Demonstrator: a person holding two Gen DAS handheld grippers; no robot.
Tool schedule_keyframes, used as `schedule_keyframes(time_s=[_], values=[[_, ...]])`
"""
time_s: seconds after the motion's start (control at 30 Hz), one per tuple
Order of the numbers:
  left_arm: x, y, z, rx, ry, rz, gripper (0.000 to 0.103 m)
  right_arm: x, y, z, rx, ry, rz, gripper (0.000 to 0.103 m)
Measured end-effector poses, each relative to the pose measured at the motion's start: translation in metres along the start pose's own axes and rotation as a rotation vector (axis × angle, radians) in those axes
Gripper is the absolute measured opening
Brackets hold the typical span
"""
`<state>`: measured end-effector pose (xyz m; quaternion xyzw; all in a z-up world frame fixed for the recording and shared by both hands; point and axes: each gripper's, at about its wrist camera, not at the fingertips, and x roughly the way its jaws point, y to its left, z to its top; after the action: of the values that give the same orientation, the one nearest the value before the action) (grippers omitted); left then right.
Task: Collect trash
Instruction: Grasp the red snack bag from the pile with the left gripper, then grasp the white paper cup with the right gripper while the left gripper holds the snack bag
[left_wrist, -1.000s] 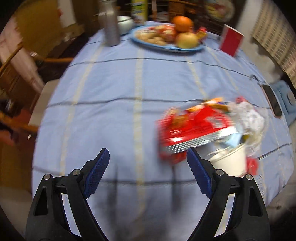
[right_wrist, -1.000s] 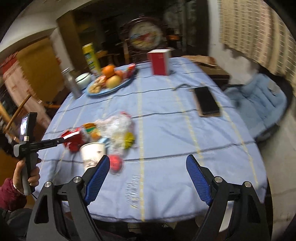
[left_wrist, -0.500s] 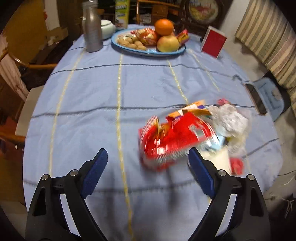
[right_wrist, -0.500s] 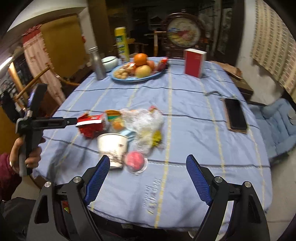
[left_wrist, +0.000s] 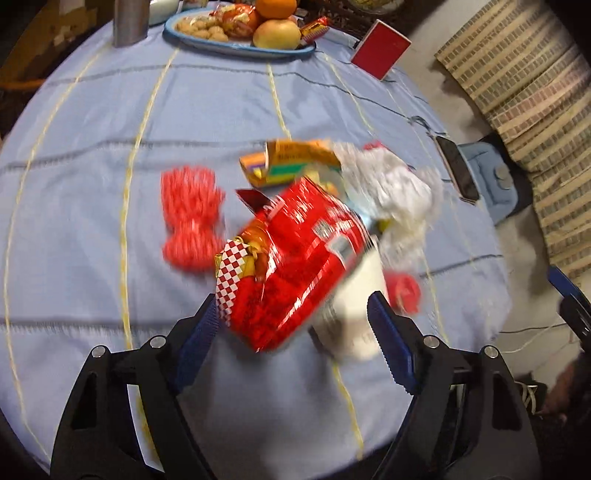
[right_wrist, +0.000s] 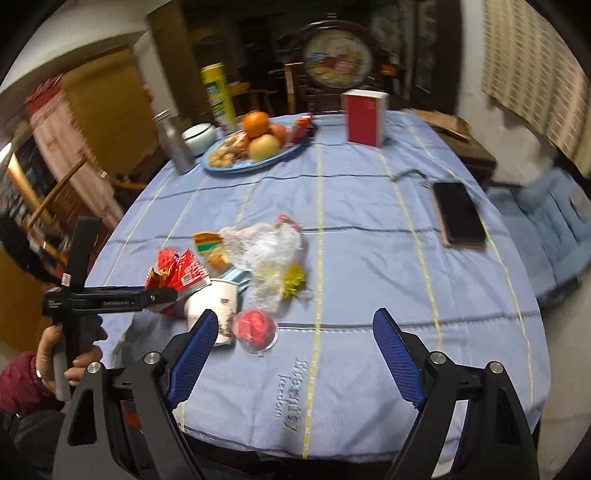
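Trash pile sits near the front-left of the tabletop (right_wrist: 369, 206): red bag (left_wrist: 295, 266), paper cup (left_wrist: 354, 295), clear plastic (left_wrist: 384, 184), orange wrapper (left_wrist: 288, 162), 1 red lid (right_wrist: 255, 328). Left hand-held gripper (left_wrist: 291, 325) is released, jaws spread around the bag's near end, cup just beside. Right hand-held gripper (right_wrist: 291, 343) is released, holding nothing, near the lid. Recommended: centre the bag between the pads, clear of the cup, then clench firmly; foil appears slippery.
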<state>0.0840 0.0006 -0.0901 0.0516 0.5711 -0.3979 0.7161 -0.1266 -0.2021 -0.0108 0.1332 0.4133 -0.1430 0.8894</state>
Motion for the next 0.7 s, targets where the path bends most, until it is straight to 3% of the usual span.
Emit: schedule_keyframes(time_s=[0.13, 0.33, 0.47, 0.6, 0.7], values=[[-0.006, -0.001, -0.006, 0.008, -0.013, 0.005, 0.078, 0.0, 0.004, 0.0, -0.034, 0.002, 0.004, 0.084], [0.025, 0.006, 0.02, -0.019, 0.014, 0.068, 0.079, -0.007, -0.014, -0.009, 0.027, 0.006, -0.025, 0.084], [0.037, 0.009, 0.026, -0.054, 0.034, -0.02, 0.078, -0.015, -0.023, -0.018, 0.064, 0.003, -0.06, 0.084], [0.027, -0.001, 0.024, -0.017, -0.001, -0.047, 0.052, -0.019, -0.027, -0.024, 0.098, -0.003, -0.067, 0.084], [0.008, -0.001, 0.023, -0.018, -0.042, -0.06, 0.047, -0.016, -0.023, -0.024, 0.097, -0.001, -0.049, 0.084]])
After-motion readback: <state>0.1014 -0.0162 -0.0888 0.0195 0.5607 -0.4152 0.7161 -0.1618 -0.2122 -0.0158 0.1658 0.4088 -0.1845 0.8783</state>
